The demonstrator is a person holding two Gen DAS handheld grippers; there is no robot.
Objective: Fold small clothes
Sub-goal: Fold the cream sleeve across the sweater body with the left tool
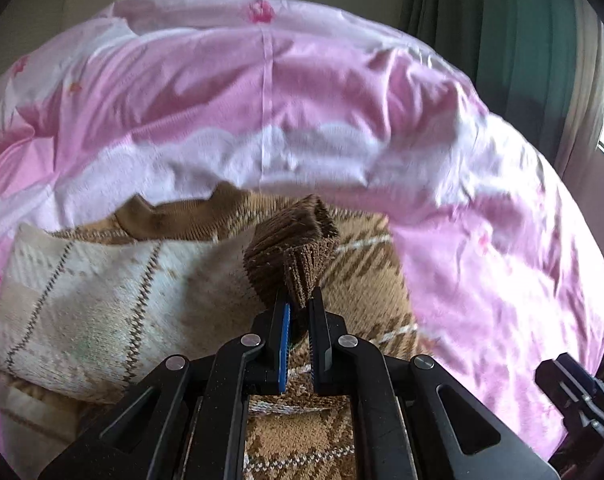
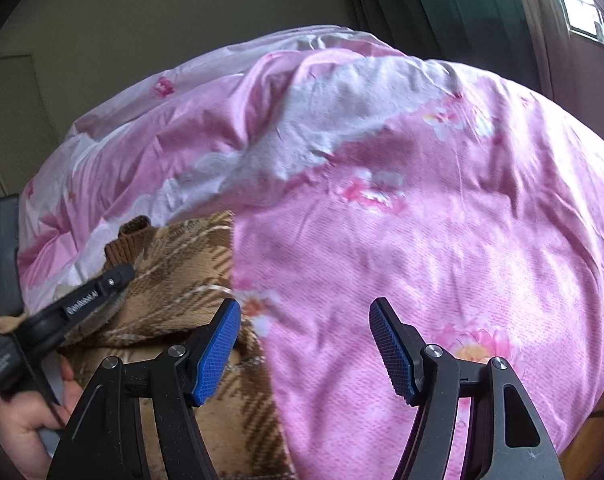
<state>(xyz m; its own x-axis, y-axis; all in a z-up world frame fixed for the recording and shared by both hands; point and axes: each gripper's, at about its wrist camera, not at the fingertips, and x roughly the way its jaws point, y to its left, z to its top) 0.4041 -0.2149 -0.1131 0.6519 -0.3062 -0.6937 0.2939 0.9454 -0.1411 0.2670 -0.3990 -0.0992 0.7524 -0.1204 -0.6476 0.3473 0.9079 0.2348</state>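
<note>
On the bed, over a rumpled pink floral quilt [image 1: 261, 92], we have a small brown-and-cream knitted sweater with a plaid pattern [image 1: 101, 288], lying partly folded, one cream panel doubled across the brown body. Our left tool [image 1: 297, 320] is clamped on the dark brown ribbed cuff [image 1: 297, 252] of a sleeve, which stands up bunched above the sweater's middle. Our right tool [image 2: 306, 344] hovers with its blue pads apart and nothing between them, just past the sweater's right edge, over bare quilt.

We judge the knit to be light, soft and limp: it will sag and stretch wherever it hangs free, and it should drag on the quilt beneath rather than slide. The ribbed cuff is the thickest, firmest hold, so it suits the pinch we have. For the right tool, the sweater's near right edge or hem looks the best place to take, gripping through both layers so that the fold carries over evenly.
</note>
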